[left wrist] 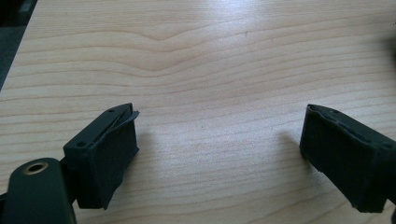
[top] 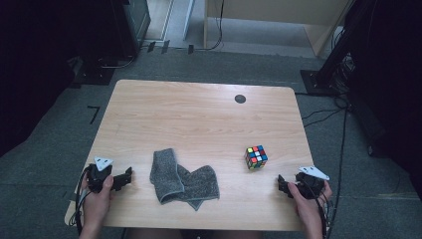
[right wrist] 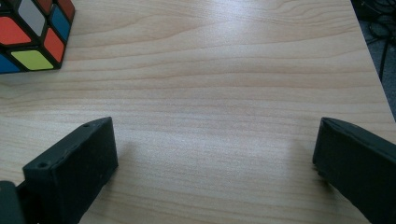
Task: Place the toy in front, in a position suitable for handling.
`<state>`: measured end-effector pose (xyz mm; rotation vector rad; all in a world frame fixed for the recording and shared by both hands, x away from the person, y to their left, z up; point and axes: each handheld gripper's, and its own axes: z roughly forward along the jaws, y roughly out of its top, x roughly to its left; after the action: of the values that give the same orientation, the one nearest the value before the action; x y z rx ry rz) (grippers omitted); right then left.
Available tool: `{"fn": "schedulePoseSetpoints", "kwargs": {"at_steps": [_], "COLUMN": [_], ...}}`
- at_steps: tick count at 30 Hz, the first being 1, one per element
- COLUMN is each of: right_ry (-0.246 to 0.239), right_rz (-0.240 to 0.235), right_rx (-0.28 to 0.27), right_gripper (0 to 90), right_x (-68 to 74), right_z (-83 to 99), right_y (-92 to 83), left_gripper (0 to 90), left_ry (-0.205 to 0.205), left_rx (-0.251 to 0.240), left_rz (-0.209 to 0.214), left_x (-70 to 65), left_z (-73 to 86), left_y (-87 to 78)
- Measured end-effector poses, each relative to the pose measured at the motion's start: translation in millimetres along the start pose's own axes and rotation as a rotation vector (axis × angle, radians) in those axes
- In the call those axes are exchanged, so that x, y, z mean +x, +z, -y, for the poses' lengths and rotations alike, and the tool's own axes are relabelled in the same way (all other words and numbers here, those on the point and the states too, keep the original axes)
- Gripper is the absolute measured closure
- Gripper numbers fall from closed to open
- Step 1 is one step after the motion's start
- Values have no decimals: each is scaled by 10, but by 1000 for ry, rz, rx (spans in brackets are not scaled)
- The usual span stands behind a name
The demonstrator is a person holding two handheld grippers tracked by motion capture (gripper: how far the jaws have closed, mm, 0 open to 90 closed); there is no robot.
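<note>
Wooden table, centre of frame. Grey cloth, crumpled, lower centre. Colour cube, right of centre, just up-left of the right gripper; jaws spread wide, nothing between them. Left gripper, lower left, beside the cloth and apart from it; jaws likewise wide, empty. Black disc, upper right.

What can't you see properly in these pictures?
- Grey cloth, high view: its own folds hide the layers underneath.
- Puzzle cube, right gripper view: cut off by the top and left edges.
- Puzzle cube, high view: too small to read every sticker; far faces hidden.
- Dark round spot, high view: too small to identify.
</note>
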<state>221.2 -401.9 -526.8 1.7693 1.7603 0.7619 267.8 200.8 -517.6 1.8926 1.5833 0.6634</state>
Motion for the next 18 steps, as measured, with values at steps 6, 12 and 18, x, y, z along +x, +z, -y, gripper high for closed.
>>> {"fn": "schedulePoseSetpoints", "kwargs": {"at_steps": [6, 12, 18], "right_ry": [0, -20, -24], "right_rz": [0, -26, -63], "right_rx": [7, 38, -50], "right_gripper": [0, 0, 0], "right_x": [3, -10, 172], "right_z": [-2, -40, -160], "right_y": [-6, -7, -94], "left_gripper": [99, 98, 92], "left_ry": [-1, 2, 1], "left_rx": [2, 3, 8], "left_rz": [2, 3, 4], "left_x": [-3, 0, 1], "left_z": [3, 8, -1], "left_y": [-1, -8, -4]}}
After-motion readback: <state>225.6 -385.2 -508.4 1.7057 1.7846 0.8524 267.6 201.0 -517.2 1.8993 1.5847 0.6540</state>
